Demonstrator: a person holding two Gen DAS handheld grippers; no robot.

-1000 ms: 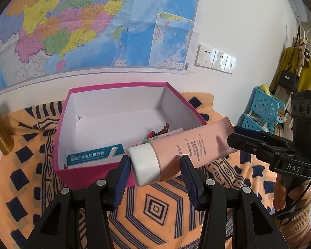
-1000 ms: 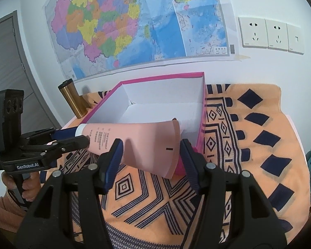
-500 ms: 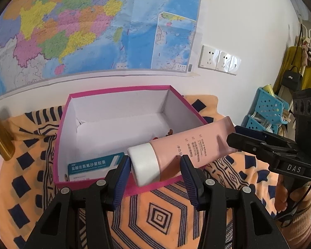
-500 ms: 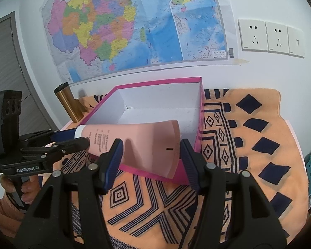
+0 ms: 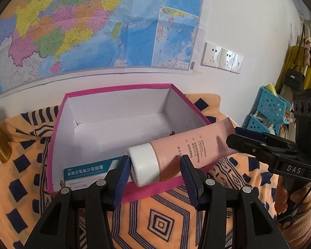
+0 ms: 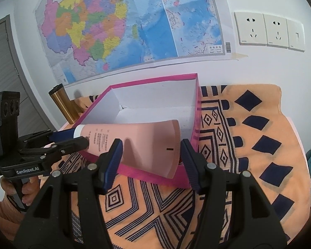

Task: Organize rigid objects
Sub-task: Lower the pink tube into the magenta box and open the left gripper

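Observation:
A pink tube [image 5: 188,145] with a white cap [image 5: 144,166] hangs level over the front wall of the pink box [image 5: 118,89]. My left gripper [image 5: 155,164] is shut on its cap end. My right gripper [image 6: 151,147] is shut on the tube's flat crimped end [image 6: 155,145]. In the right wrist view the left gripper [image 6: 72,139] reaches in from the left, and the box [image 6: 155,79] lies behind the tube. A white and teal medicine carton [image 5: 87,170] lies inside the box at its front left. Something small and reddish shows behind the tube, mostly hidden.
An orange cloth with dark diamonds [image 6: 248,124] covers the table. A gold cylinder [image 6: 64,103] stands left of the box by the wall. Blue plastic baskets [image 5: 269,112] sit off the right edge. A map and sockets [image 6: 269,29] hang on the wall close behind.
Both grippers have carried the tube forward toward the wall. It has gone from in front of the box to above the box's front wall, still held at both ends.

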